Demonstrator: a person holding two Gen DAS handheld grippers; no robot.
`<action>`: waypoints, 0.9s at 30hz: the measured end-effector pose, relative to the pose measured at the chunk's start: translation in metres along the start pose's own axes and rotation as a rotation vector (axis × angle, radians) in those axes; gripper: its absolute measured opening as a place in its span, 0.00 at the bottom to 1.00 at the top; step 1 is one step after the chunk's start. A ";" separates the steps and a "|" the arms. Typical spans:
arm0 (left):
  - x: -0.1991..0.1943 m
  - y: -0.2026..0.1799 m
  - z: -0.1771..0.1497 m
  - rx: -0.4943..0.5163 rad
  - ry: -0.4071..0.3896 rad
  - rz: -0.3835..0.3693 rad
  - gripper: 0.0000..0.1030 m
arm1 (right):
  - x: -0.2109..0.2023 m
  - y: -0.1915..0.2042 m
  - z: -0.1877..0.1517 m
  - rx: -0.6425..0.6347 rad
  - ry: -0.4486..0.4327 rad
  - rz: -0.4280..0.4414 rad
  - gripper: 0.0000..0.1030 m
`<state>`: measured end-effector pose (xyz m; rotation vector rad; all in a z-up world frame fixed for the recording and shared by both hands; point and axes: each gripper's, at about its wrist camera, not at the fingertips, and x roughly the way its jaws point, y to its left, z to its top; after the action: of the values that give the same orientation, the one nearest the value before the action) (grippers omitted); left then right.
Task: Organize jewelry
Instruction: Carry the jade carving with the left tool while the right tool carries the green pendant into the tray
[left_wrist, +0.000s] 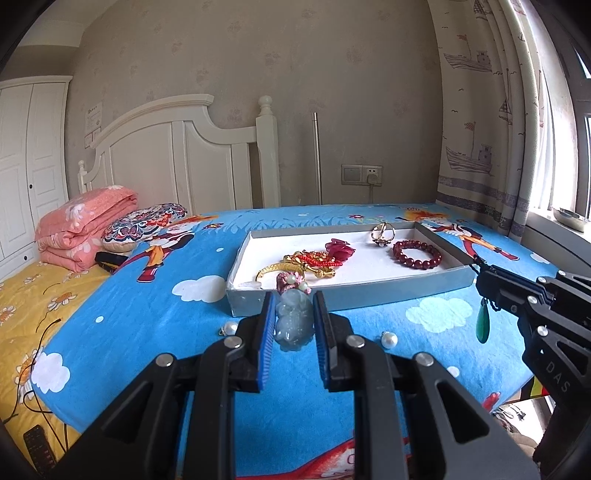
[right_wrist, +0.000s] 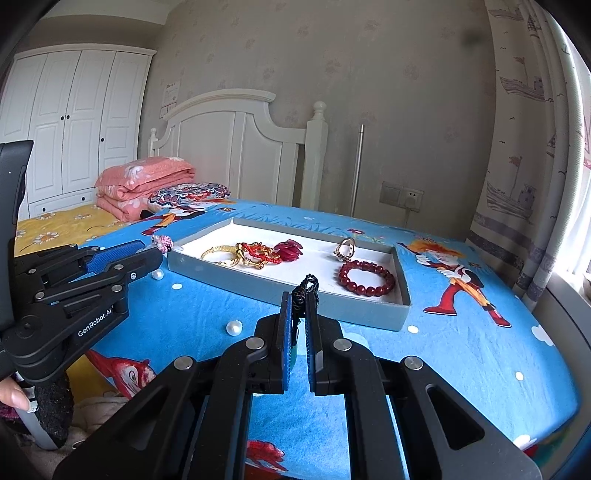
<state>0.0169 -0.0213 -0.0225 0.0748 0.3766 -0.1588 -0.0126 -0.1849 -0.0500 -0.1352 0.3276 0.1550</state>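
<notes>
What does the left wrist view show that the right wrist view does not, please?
Only the left wrist view shows the pale jade pendant clamped in the left gripper, and the green pendant dangling under the right gripper.

Only the right wrist view shows the black cord pinched in the right gripper, with just a sliver of green below it, and a fingertip at the left edge.

Both show the grey tray, the red bead bracelet, the gold ring and two loose pearls.
</notes>
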 end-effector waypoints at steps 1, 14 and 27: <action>0.002 0.000 0.003 -0.006 0.011 -0.008 0.19 | 0.002 -0.001 0.002 0.005 0.003 0.004 0.07; 0.059 0.003 0.053 -0.024 0.091 -0.017 0.19 | 0.047 -0.011 0.044 0.019 0.045 -0.011 0.07; 0.146 0.013 0.099 -0.012 0.187 0.040 0.19 | 0.119 -0.036 0.085 0.075 0.148 -0.020 0.07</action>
<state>0.1882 -0.0393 0.0153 0.0860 0.5622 -0.1100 0.1312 -0.1916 -0.0054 -0.0759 0.4789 0.1130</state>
